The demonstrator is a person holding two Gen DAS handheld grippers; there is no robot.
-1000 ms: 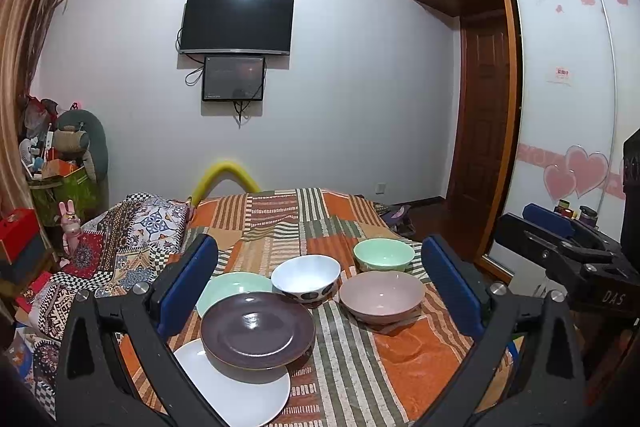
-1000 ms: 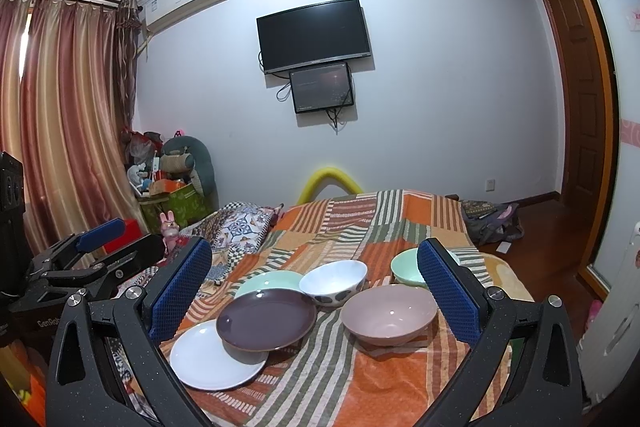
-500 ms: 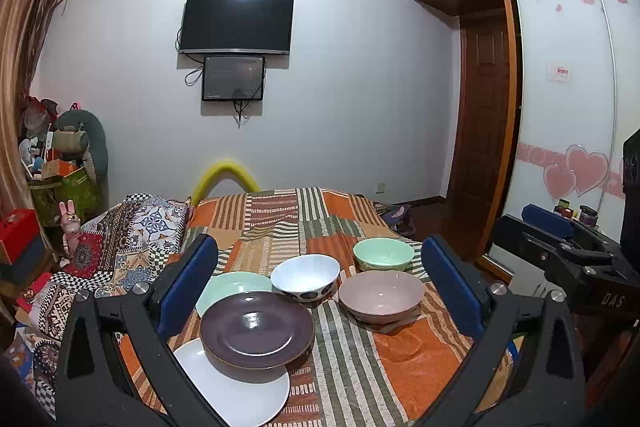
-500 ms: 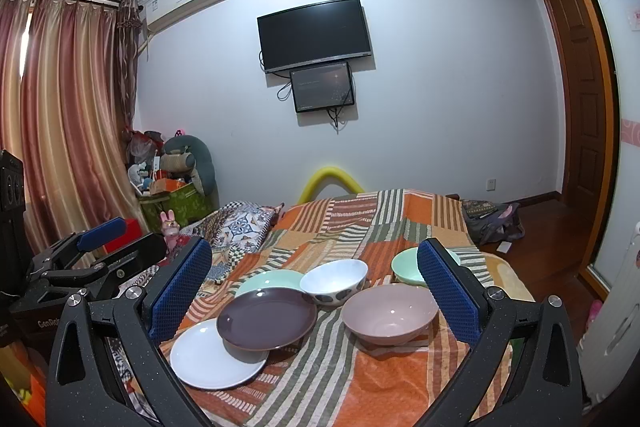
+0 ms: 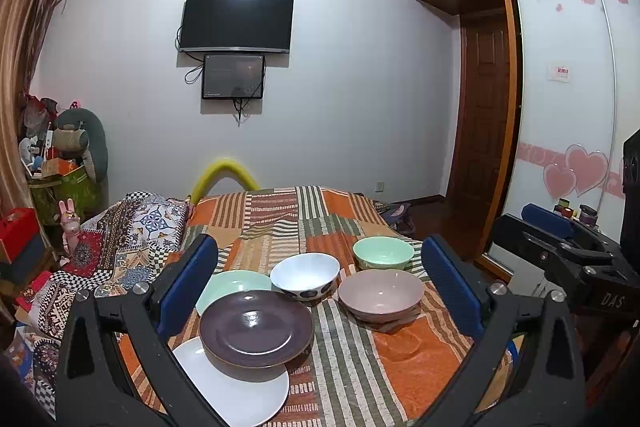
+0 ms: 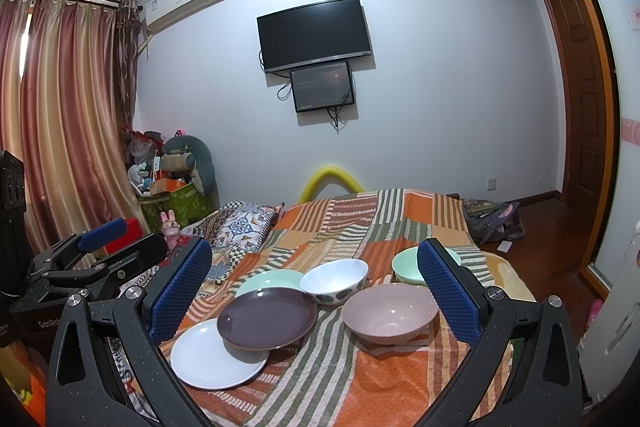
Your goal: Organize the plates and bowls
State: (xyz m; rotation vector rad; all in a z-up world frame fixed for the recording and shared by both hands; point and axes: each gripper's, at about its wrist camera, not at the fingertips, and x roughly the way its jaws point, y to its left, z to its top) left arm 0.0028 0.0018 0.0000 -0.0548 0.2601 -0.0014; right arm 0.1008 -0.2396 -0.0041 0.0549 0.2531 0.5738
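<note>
On the striped bedspread (image 5: pixel 360 367) lie a white plate (image 5: pixel 240 391), a dark purple plate (image 5: pixel 256 327) overlapping it, and a mint plate (image 5: pixel 228 287) behind. Next to them stand a white bowl (image 5: pixel 305 275), a pink bowl (image 5: pixel 381 295) and a mint green bowl (image 5: pixel 383 251). My left gripper (image 5: pixel 320 283) is open and empty, held above the near edge. My right gripper (image 6: pixel 314 287) is open and empty over the same dishes: purple plate (image 6: pixel 267 317), white plate (image 6: pixel 216 355), pink bowl (image 6: pixel 390 311), white bowl (image 6: pixel 334 279). Each gripper shows at the side of the other's view.
A patterned quilt (image 5: pixel 132 231) lies at the bed's left. Boxes and toys (image 5: pixel 60 163) crowd the left corner. A wardrobe (image 5: pixel 568 107) and wooden door (image 5: pixel 484 107) stand at right. A bag (image 6: pixel 492 223) lies on the floor.
</note>
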